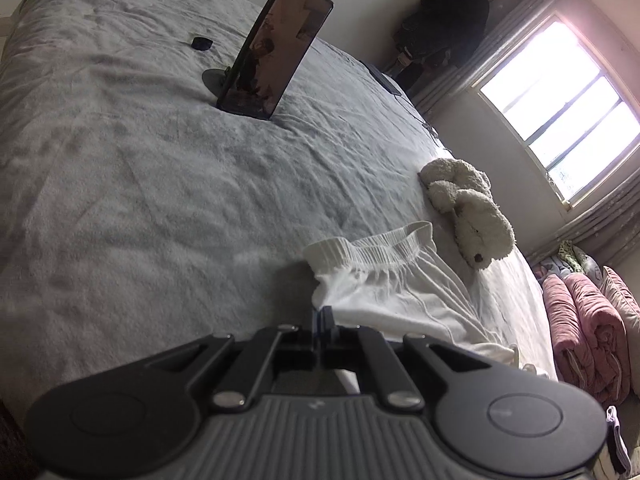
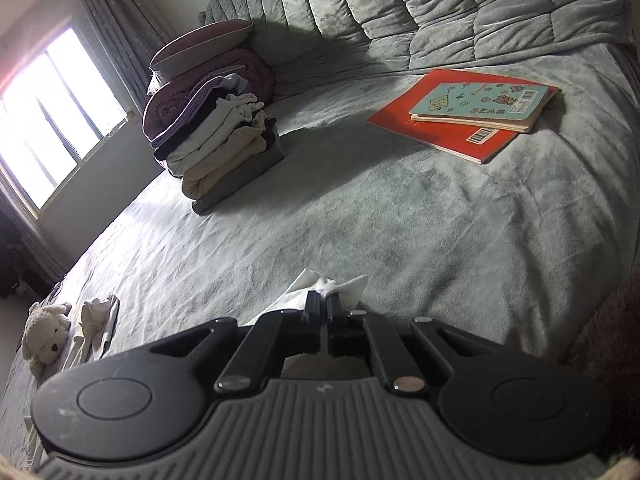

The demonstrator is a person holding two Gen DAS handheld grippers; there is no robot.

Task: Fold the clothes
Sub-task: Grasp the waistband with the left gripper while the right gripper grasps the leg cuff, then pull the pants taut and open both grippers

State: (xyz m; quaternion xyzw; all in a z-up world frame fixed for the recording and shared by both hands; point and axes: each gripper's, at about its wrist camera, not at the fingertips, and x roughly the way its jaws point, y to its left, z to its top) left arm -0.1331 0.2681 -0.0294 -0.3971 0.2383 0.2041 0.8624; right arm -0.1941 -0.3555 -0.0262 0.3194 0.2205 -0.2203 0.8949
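Note:
A white garment with a ribbed elastic waistband (image 1: pixel 384 280) lies on the grey bed cover (image 1: pixel 160 200). My left gripper (image 1: pixel 322 314) is shut at the garment's near edge, below the waistband corner; whether cloth is pinched is hard to tell. My right gripper (image 2: pixel 323 300) is shut on a corner of white cloth (image 2: pixel 344 286) that sticks up past the fingertips, low over the bed (image 2: pixel 400 220). The far end of the white garment (image 2: pixel 98 316) shows bunched at the lower left in the right wrist view.
A phone on a stand (image 1: pixel 276 48) stands mid-bed with a small dark object (image 1: pixel 201 43) behind. A white plush dog (image 1: pixel 468 208) (image 2: pixel 44 332) lies beside the garment. A stack of folded clothes (image 2: pixel 224 148), rolled blankets and a pillow (image 2: pixel 200 48), and two books (image 2: pixel 468 112) lie on the bed. Pink quilts (image 1: pixel 588 332) lie by the window.

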